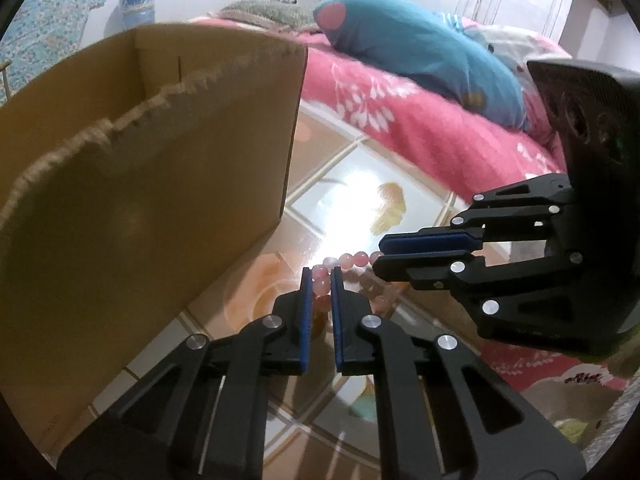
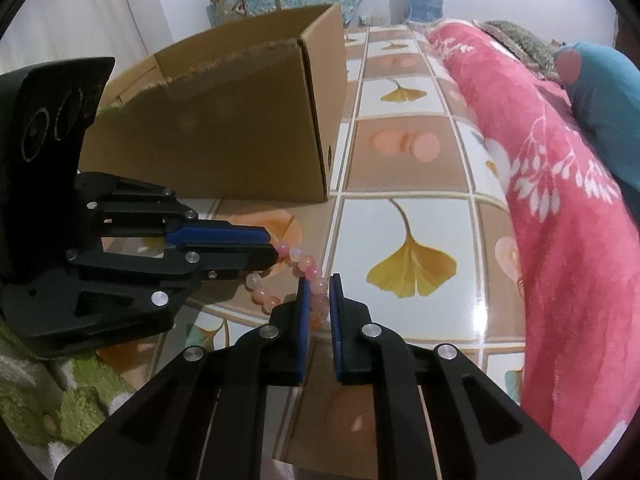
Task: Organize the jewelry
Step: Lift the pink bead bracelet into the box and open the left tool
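A pink bead bracelet (image 1: 352,261) hangs above the tiled floor, held between both grippers. My left gripper (image 1: 321,276) is shut on one side of the bracelet, with beads pinched between its blue pads. My right gripper (image 2: 319,284) is shut on the other side of the bracelet (image 2: 304,264). In the left wrist view the right gripper (image 1: 380,254) comes in from the right. In the right wrist view the left gripper (image 2: 274,248) comes in from the left. The two sets of fingertips are close together, roughly at right angles.
An open cardboard box (image 1: 160,168) with a torn upper edge stands on the floor to the left; it also shows in the right wrist view (image 2: 248,136). A bed with a pink blanket (image 2: 560,208) and a teal pillow (image 1: 420,56) lies to the right. A green rug (image 2: 44,400) lies at lower left.
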A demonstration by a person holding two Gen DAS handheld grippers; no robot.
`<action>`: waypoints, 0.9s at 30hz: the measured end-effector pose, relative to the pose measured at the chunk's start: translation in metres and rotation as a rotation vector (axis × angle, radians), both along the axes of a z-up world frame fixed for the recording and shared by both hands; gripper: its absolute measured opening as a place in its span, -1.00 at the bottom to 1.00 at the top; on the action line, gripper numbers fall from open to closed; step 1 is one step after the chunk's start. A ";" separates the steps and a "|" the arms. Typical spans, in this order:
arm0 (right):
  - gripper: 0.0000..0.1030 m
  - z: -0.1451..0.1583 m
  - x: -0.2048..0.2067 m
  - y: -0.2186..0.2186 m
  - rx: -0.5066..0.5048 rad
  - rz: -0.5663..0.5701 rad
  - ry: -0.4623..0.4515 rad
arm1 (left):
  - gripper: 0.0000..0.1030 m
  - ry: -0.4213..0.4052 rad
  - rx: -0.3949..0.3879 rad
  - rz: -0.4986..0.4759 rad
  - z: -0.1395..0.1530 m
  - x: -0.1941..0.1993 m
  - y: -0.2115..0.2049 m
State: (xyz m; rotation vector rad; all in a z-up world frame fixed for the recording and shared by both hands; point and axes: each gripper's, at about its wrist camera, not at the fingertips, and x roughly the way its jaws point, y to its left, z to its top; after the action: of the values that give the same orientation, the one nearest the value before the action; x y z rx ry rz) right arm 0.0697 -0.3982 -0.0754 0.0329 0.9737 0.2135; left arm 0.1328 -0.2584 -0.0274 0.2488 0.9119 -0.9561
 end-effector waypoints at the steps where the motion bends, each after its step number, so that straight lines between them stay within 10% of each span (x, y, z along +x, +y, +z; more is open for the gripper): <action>1: -0.81 0.004 -0.001 0.000 0.000 -0.001 -0.010 | -0.84 -0.005 -0.012 0.004 0.005 0.000 0.001; 18: -0.81 0.148 0.015 0.066 -0.084 0.295 -0.409 | -0.84 -0.297 -0.263 0.160 0.147 0.006 0.088; 27: -0.81 0.117 0.124 0.098 0.000 0.473 -0.132 | -0.84 -0.068 -0.200 0.300 0.104 0.078 0.134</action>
State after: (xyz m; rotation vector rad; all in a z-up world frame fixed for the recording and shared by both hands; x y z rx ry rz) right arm 0.1933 -0.2997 0.0416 -0.2118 0.8384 0.6423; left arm 0.2103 -0.1248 0.0764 -0.0260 0.7595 -0.7481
